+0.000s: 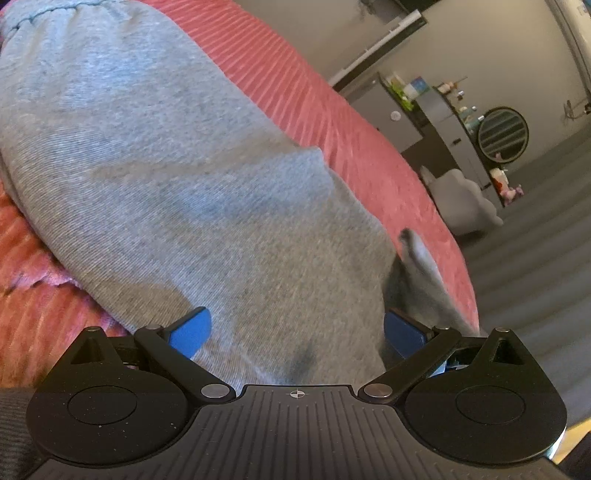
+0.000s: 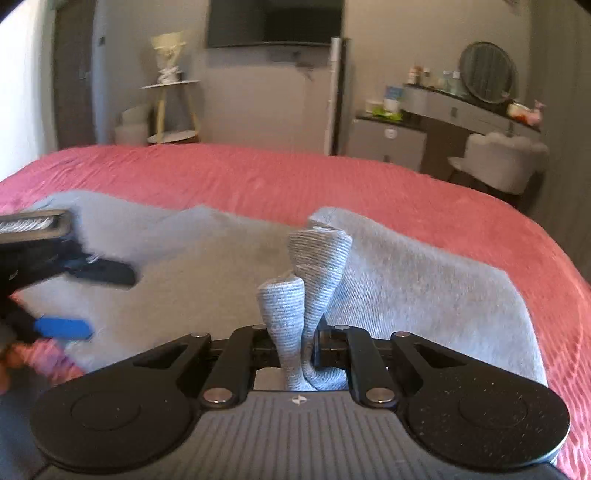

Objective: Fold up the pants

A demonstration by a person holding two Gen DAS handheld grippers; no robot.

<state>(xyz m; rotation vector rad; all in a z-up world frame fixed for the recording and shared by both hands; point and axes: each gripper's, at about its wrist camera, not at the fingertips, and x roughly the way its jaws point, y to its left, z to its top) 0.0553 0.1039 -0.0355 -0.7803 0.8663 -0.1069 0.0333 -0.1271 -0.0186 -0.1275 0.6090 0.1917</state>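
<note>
Grey sweatpants (image 1: 155, 158) lie on a pink bedspread (image 1: 314, 96), waistband at the top left of the left wrist view. My left gripper (image 1: 295, 332) is open, its blue pads (image 1: 192, 332) spread either side of the grey fabric, which runs between them. In the right wrist view the pants (image 2: 406, 273) spread across the bedspread (image 2: 295, 173). My right gripper (image 2: 291, 347) is shut on a bunched, ribbed fold of the pants (image 2: 314, 258) that stands up between its fingers. The left gripper (image 2: 74, 299) shows at the left of that view, open over the fabric.
The bed edge (image 2: 546, 236) drops off to the right. Beyond it stand a white fluffy chair (image 2: 502, 162), a dresser with a round mirror (image 2: 487, 72), a small side table (image 2: 170, 110) and a wall TV (image 2: 275, 22). Grey carpet (image 1: 535, 258) lies beside the bed.
</note>
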